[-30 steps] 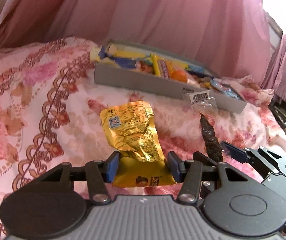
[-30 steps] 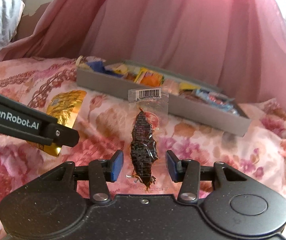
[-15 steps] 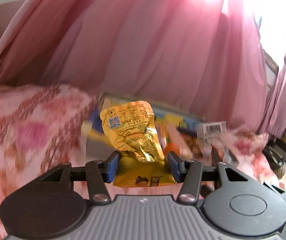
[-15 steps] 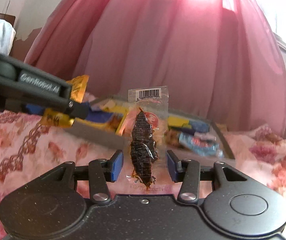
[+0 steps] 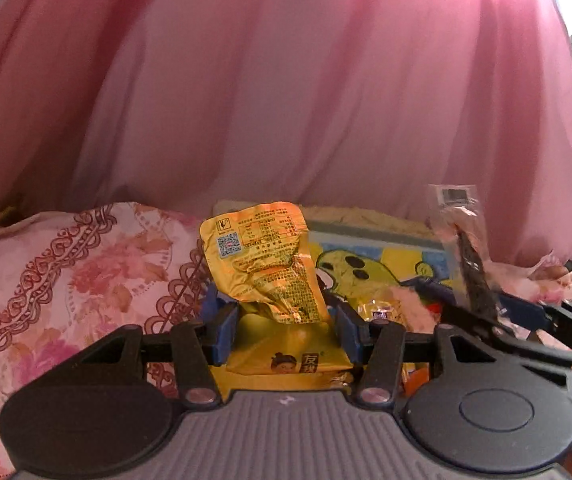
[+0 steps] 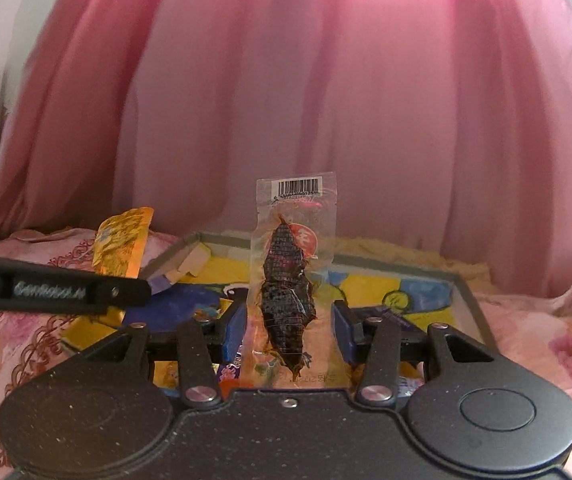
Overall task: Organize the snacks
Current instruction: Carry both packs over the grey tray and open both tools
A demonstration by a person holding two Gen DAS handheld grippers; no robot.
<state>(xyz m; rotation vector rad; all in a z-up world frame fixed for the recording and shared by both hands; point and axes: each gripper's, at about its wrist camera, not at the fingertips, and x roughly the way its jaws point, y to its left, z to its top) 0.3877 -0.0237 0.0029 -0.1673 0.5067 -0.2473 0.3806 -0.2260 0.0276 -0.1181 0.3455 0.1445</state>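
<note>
Looking through the left wrist view first: left gripper (image 5: pixel 284 330) is clamped on the yellow snack pouch (image 5: pixel 264 264), which stands up between its jaws. Just past the jaws sits the grey tray (image 5: pixel 369 229), cartoon print on its floor, a few wrappers inside. Off the right jaw, the right gripper (image 5: pixel 489 312) crosses in, carrying the clear packet (image 5: pixel 459 224) edge-on.

Right wrist view: the right gripper (image 6: pixel 286 330) jaws sit either side of the clear packet (image 6: pixel 291 280), dark dried snack inside, barcode up top. Packet stays upright, so I'd call it gripped, though the pads look slightly off the film. Tray (image 6: pixel 471 300) lies under and beyond the jaws. Left gripper arm (image 6: pixel 58 290) comes in off the left jaw with the pouch (image 6: pixel 124 246) above it.

Progress, my read: both items are picked and over the tray; releasing them is what's left. Several snacks are already in.

Only the right view shows the tray's left corner and right wall; only the left shows the pouch's printed label.
</note>
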